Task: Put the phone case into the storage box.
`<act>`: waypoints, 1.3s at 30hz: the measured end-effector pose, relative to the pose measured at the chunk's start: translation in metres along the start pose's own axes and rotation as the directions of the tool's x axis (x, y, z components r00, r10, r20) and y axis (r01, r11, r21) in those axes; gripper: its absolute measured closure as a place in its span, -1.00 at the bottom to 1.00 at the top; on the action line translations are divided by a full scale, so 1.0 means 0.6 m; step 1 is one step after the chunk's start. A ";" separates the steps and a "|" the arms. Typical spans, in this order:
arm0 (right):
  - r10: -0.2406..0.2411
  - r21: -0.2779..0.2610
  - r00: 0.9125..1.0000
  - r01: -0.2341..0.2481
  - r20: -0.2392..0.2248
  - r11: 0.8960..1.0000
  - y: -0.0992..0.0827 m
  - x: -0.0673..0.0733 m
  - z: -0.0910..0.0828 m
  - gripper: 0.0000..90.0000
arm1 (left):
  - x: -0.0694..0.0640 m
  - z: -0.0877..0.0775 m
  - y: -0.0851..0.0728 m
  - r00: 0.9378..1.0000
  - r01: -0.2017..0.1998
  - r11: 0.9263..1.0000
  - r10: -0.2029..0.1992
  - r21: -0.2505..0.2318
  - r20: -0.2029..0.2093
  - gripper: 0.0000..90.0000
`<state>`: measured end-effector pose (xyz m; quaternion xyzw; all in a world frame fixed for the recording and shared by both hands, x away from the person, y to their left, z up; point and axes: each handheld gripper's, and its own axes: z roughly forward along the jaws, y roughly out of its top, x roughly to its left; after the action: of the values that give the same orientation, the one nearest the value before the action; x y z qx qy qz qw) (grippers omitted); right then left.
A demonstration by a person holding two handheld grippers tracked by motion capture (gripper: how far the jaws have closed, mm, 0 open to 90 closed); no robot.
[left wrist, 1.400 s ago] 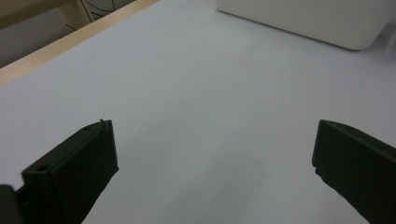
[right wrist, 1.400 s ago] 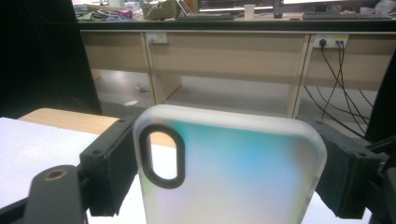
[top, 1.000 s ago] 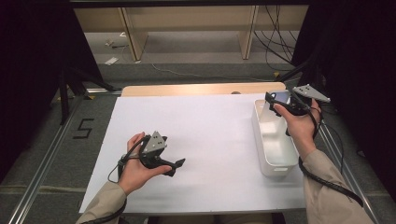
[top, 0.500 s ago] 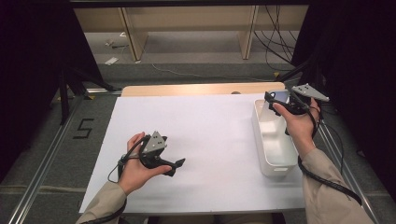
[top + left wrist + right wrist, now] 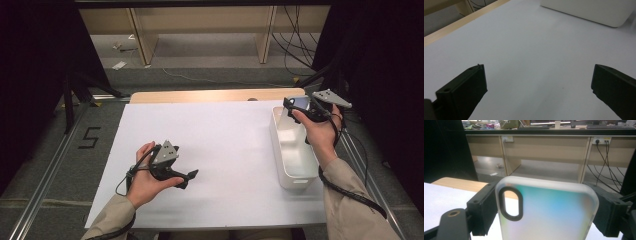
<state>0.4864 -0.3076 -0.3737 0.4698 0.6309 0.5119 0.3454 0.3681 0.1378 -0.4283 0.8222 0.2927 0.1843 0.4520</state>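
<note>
At eight o'clock on the white table (image 5: 235,145), the left gripper (image 5: 187,177) hangs low, jaws spread wide over bare surface, nothing between them. Across at three o'clock sits the white bin (image 5: 295,175). Above its far end, the right gripper (image 5: 292,106) clamps a frosted phone case (image 5: 546,212) by both edges.

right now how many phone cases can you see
1. The phone case is clamped between the right tongs, held above the far end of the white bin at the table's right side. The bin looks empty, though its near wall hides part of the floor.
</note>
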 end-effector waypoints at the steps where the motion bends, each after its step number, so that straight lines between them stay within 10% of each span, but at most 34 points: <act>1: 0.000 -0.002 1.000 0.000 0.000 1.000 0.000 0.000 0.001 -0.58 | 0.000 0.000 0.000 1.000 0.000 1.000 0.000 0.000 0.000 -1.00; 39: 0.003 0.005 1.000 -0.003 0.009 1.000 0.000 -0.005 0.017 -0.58 | 0.000 0.000 0.000 1.000 0.000 1.000 0.000 -0.001 0.001 -1.00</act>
<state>0.4964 -0.3072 -0.3765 0.4738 0.6301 0.5086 0.3461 0.3681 0.1379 -0.4284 0.8220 0.2925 0.1839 0.4527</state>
